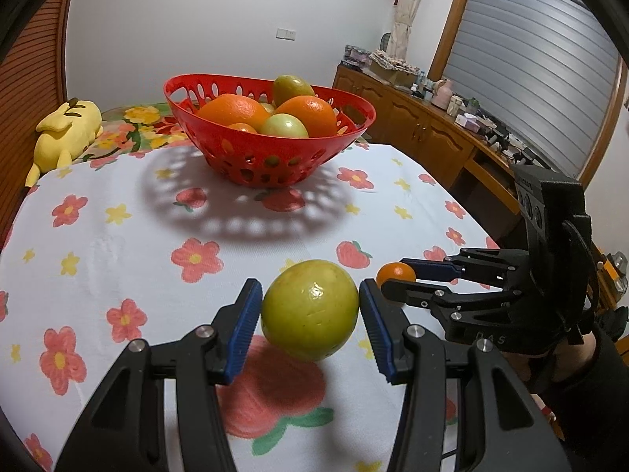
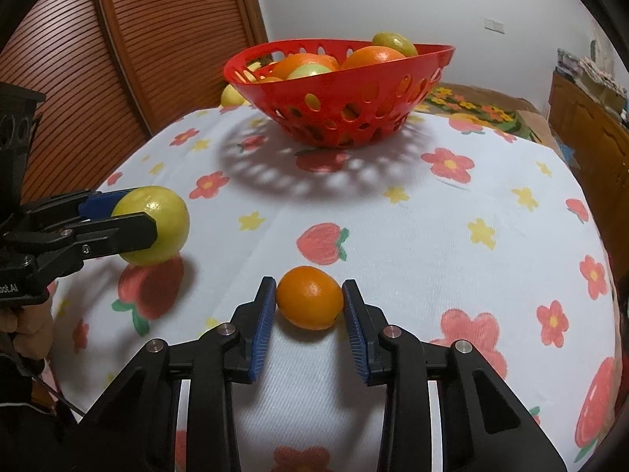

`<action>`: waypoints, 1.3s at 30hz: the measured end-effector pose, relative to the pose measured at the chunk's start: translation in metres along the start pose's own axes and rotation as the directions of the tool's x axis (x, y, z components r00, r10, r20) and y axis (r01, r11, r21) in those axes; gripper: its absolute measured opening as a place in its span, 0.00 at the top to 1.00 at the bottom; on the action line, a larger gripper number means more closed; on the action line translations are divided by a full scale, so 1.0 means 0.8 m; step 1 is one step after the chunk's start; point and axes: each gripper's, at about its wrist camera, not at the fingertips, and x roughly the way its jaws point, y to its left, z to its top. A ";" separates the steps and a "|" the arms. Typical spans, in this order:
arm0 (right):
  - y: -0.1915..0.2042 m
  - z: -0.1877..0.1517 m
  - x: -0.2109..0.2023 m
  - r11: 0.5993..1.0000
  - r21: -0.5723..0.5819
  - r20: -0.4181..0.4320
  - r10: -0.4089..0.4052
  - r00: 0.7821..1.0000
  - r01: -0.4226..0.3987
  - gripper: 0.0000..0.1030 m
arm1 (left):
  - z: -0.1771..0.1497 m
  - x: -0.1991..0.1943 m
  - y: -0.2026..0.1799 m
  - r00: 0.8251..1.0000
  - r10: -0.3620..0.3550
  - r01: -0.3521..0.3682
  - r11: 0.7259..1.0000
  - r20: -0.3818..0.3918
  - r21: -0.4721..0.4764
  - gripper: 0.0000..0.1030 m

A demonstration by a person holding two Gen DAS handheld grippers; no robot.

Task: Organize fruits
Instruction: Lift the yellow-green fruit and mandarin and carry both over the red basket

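Observation:
A green-yellow round fruit (image 1: pixel 309 308) rests on the floral cloth, and my left gripper (image 1: pixel 310 306) is shut on it, blue pads pressed to both its sides. The right wrist view shows that same fruit (image 2: pixel 163 224) and the left gripper (image 2: pixel 129 220) at its left edge. A small orange (image 2: pixel 309 297) sits on the cloth with my right gripper (image 2: pixel 308 301) shut on it, pads touching each side. From the left wrist view the orange (image 1: pixel 395 273) and right gripper (image 1: pixel 397 275) lie to the right. A red perforated basket (image 1: pixel 271 157) (image 2: pixel 346 118) holds several oranges and green fruits.
A table under a white cloth (image 1: pixel 118 236) with flowers and strawberries carries everything. A yellow plush toy (image 1: pixel 65 133) lies at the far left. Wooden cabinets (image 1: pixel 424 126) with clutter run along the right, and a slatted wooden door (image 2: pixel 78 59) stands behind the table.

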 end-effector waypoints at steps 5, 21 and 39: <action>0.000 0.002 -0.010 1.000 0.004 0.025 0.012 1.000 -0.012 0.68 | 0.006 -0.003 0.000 1.000 -0.002 0.002 1.000 0.007 0.004 0.52; 0.003 0.055 -0.082 0.998 -0.054 0.166 -0.002 0.986 0.011 0.68 | 0.063 -0.035 -0.004 0.994 0.025 -0.031 0.998 0.108 0.047 0.52; -0.005 0.129 -0.077 0.992 -0.112 0.225 -0.022 0.974 0.048 0.68 | 0.118 -0.026 0.007 0.990 0.044 -0.058 0.994 0.137 0.095 0.52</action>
